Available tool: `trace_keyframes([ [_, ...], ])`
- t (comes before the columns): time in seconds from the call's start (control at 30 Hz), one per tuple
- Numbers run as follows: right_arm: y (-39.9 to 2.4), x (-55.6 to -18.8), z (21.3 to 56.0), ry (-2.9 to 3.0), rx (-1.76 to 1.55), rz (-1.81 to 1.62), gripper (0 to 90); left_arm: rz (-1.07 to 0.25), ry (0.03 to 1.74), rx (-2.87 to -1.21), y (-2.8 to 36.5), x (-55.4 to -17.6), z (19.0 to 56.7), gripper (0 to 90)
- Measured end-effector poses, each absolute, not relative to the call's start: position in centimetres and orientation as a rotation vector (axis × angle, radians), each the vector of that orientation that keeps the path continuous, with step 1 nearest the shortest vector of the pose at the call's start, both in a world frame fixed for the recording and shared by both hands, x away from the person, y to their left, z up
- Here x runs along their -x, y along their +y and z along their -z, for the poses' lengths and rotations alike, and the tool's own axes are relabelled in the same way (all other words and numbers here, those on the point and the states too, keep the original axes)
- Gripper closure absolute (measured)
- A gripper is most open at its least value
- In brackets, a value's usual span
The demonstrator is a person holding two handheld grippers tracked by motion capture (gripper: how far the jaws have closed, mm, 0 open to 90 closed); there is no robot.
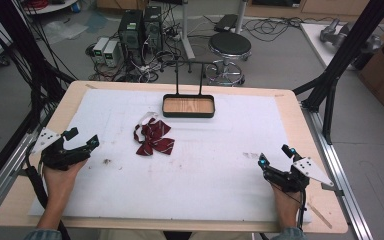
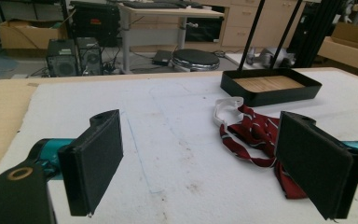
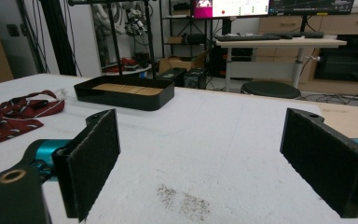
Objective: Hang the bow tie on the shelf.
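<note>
A dark red striped bow tie with a white strap lies on the white mat, left of centre. Behind it stands a black tray with a wooden floor and an upright rack. My left gripper rests at the mat's left edge, open and with nothing between its pads, pointing toward the bow tie. In the left gripper view the tray stands beyond the tie. My right gripper sits at the right front, open with nothing in it. From there the bow tie lies far left and the tray lies ahead.
The white mat covers most of the wooden table. Dark smudges mark the mat near the right gripper. Beyond the far edge stand a black stool, computer towers and cables. Black frame struts rise at the right.
</note>
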State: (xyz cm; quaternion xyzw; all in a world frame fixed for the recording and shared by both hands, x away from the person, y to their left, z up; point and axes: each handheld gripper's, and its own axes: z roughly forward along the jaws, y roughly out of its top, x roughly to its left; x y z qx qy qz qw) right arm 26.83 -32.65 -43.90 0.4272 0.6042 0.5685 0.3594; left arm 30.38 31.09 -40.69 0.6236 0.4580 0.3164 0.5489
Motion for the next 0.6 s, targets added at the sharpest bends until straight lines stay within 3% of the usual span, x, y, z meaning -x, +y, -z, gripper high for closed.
trace_keyframes([
  [0.6,-32.69,-26.81,43.98,1.567,-1.106,-1.466,11.0,-0.752,1.081,-1.474,30.77,-30.36,40.61,16.0],
])
